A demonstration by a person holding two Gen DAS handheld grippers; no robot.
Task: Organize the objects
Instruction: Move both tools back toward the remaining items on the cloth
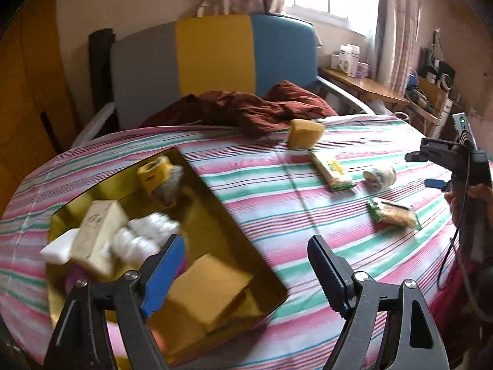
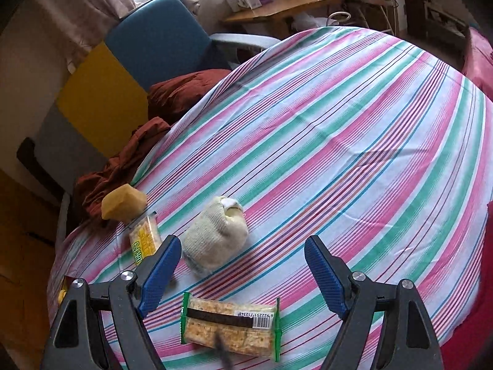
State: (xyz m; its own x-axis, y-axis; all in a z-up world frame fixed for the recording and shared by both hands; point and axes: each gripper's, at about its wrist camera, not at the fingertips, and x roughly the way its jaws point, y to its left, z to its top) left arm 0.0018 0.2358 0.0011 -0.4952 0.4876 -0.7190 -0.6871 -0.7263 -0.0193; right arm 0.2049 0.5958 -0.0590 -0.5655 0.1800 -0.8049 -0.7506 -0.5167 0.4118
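1. My right gripper (image 2: 243, 265) hangs with fingers spread, empty, over the cracker packet (image 2: 229, 326) on the bed (image 2: 339, 129); its slick wrapper might slide off.
2. My left gripper (image 1: 246, 269), also released, hovers beside the gold tray (image 1: 215, 194), which could tip on soft bedding.

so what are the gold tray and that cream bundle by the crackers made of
The tray looks like polished metal or foil-faced board: its gold surface mirrors the items in it. The bundle looks like ribbed knit fabric, perhaps rolled socks, matte and soft.
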